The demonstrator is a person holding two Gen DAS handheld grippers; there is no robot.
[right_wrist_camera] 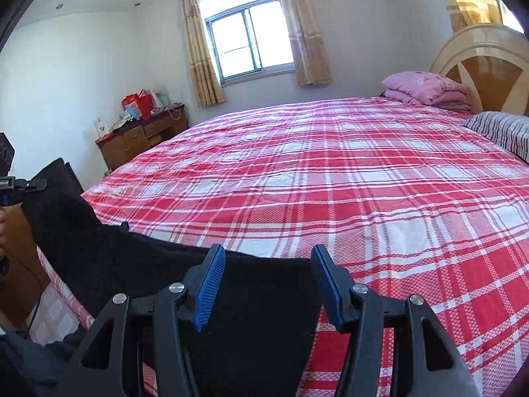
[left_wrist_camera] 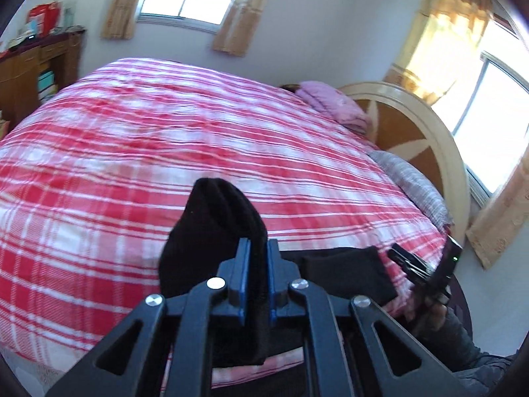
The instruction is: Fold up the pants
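Black pants point(right_wrist_camera: 258, 301) lie along the near edge of a bed with a red and white plaid cover point(right_wrist_camera: 330, 178). My left gripper point(left_wrist_camera: 257, 248) is shut on a bunched fold of the pants point(left_wrist_camera: 211, 225) and holds it lifted above the bed. In the right wrist view that lifted end point(right_wrist_camera: 56, 205) rises at the far left beside the left gripper point(right_wrist_camera: 20, 185). My right gripper point(right_wrist_camera: 268, 254) is open, its blue pads either side of the flat part of the pants. It shows at the right of the left wrist view point(left_wrist_camera: 420, 264).
A folded pink blanket point(right_wrist_camera: 426, 87) and a striped pillow point(right_wrist_camera: 502, 130) lie by the wooden headboard point(right_wrist_camera: 482, 63). A cluttered wooden desk point(right_wrist_camera: 142, 135) stands by the far wall under a curtained window point(right_wrist_camera: 248, 46).
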